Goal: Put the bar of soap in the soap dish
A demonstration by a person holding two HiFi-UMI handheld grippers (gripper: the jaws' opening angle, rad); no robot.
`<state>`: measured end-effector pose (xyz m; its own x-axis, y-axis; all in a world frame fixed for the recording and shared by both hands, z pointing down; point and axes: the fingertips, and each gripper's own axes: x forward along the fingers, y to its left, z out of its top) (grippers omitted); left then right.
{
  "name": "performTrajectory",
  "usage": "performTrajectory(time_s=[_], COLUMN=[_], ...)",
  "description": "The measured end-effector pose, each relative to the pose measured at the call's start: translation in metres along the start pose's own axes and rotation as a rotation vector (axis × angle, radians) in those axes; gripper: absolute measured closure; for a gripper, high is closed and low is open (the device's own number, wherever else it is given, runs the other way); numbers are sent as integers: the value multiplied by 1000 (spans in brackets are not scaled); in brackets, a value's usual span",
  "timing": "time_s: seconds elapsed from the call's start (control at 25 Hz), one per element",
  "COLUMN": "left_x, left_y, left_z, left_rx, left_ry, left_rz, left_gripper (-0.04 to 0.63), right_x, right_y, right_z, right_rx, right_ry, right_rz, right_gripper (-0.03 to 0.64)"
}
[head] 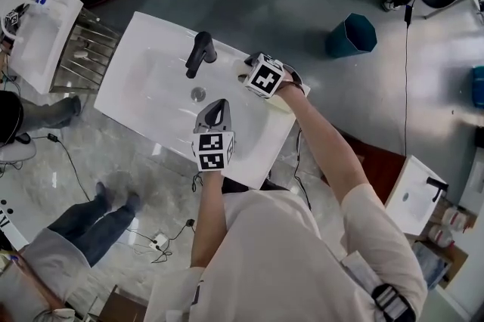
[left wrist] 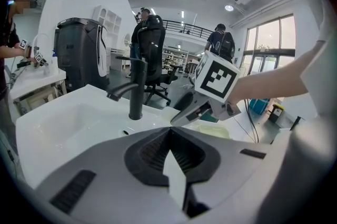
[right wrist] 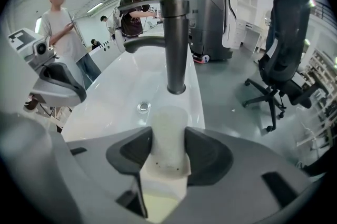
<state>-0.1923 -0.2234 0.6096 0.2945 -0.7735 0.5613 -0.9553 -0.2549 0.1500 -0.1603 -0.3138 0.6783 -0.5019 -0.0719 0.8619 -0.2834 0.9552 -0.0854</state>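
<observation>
White sink top (head: 144, 63) runs across centre; black faucet (head: 200, 53) at its back edge, drain (head: 198, 94) in the bowl just in front.

L gripper (head: 218, 107) hangs over the bowl near the front edge, pointing twd the faucet. Jaws together, nothing betw them.

R gripper (left wrist: 185, 111) is over the sink top's right end, tilted steeply down, marker cube up. Jaws clamped on the bar of soap (right wrist: 168, 123): pale, whitish, upright betw the pads, both pads touching its sides, top end sticking out past the tips twd the faucet base.

Soap dish (left wrist: 213, 130), pale yellow-green, sits on the sink top by the right edge, directly under the R gripper. Can't tell if soap touches the dish.

Teal bin (head: 352, 35) on the floor, well right of the sink's back corner.
</observation>
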Motion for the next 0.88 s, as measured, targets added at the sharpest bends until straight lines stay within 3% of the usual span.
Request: performTrajectory(time_s=[0.28, 0.72, 0.88], left_x=[0, -2, -5], left_y=[-21, -51, -57], left_z=[0, 0, -5], left_rx=[20, 39, 41], left_ry=[1, -8, -4], left_rz=[-22, -47, -46], left_gripper=[589, 589, 589], right_x=[-31, -61, -62], right_y=[-8, -3, -1], right_z=[-2, -45, -67], right_rx=[-6, 7, 67], right_ry=[-47, -33, -29], right_rz=[-52, -74, -77], right_gripper=[420, 420, 420])
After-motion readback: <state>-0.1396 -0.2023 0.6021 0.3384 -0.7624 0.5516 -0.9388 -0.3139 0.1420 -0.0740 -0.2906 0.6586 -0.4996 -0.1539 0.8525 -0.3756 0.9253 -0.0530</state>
